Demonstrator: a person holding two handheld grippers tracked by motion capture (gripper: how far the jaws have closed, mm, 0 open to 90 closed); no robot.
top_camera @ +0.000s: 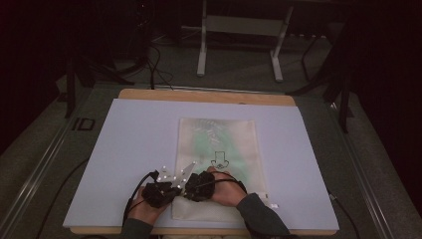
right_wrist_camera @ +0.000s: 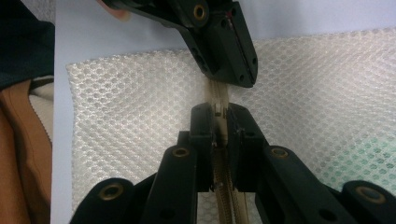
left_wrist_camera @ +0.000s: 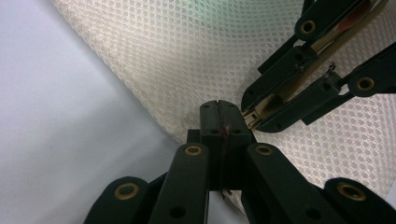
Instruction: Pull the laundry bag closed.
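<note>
A cream mesh bag (top_camera: 219,139) lies flat on a pale board (top_camera: 134,144); something green shows through it and a small black drawing sits near its middle. Both grippers meet at the bag's near left corner. My right gripper (right_wrist_camera: 217,114) (top_camera: 189,190) is shut on the bag's beige zipper (right_wrist_camera: 223,186), which runs down between its jaws. My left gripper (left_wrist_camera: 219,112) (top_camera: 177,192) is shut, tip to tip with the right one (left_wrist_camera: 250,114), at the bag's edge (left_wrist_camera: 187,126). In the right gripper view the zipper strip (right_wrist_camera: 215,93) runs up under the left gripper (right_wrist_camera: 243,79).
The board rests on a wooden table (top_camera: 206,95). A metal frame (top_camera: 201,50) and cables stand on the dark floor behind it. A dark sleeve (top_camera: 261,216) comes in at the bottom edge. A small white tag (top_camera: 272,204) lies by the bag's near right corner.
</note>
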